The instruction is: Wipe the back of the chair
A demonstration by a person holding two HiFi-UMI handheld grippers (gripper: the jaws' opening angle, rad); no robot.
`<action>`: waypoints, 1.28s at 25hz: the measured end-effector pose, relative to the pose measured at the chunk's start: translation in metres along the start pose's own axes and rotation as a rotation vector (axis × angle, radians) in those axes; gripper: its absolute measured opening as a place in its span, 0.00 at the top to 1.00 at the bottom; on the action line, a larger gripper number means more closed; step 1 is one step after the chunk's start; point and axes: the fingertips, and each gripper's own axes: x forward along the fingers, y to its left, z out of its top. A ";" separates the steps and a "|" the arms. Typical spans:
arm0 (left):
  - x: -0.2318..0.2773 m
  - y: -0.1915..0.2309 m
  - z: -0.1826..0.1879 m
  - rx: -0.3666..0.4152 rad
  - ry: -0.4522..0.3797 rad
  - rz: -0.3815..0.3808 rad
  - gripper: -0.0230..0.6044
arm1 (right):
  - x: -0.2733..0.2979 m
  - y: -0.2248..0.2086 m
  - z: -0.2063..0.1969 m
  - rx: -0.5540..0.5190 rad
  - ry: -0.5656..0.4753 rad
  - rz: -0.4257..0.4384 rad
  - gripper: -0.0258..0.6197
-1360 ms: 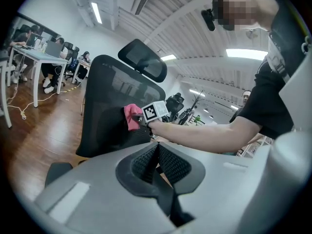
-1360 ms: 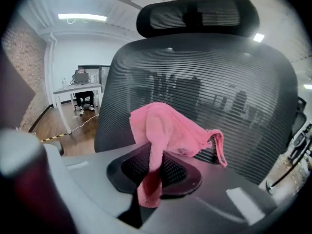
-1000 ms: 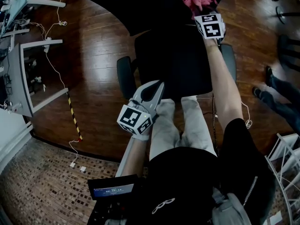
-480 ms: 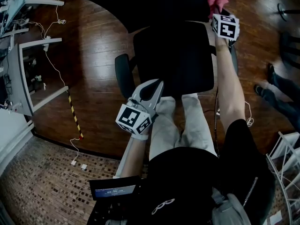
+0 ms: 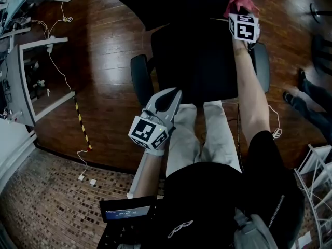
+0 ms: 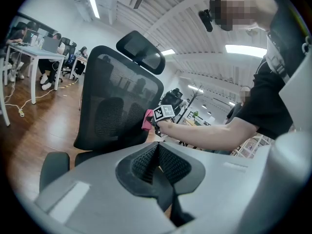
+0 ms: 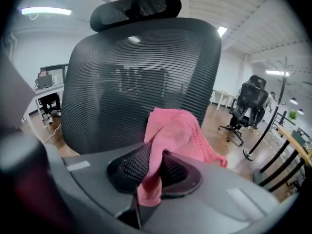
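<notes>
A black mesh office chair stands before me, its back facing the right gripper view, headrest on top. My right gripper is shut on a pink cloth near the right edge of the chair back. The pink cloth is bunched between the jaws and lies against the mesh. My left gripper hangs low by my legs, shut and holding nothing. In the left gripper view, that gripper points at the chair back, with the cloth at its right edge.
Armrests stick out at both sides of the chair. A white desk frame with cables stands at the left beside a yellow-black strip. Another person's shoes are at the right. Another office chair stands behind on the wood floor.
My right gripper carried the pink cloth rightwards along the chair back, then a little back to the left. My left gripper stayed in place.
</notes>
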 end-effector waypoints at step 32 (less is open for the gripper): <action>-0.090 0.068 -0.036 -0.085 -0.028 0.078 0.97 | 0.020 0.357 0.034 -0.280 -0.092 0.454 0.90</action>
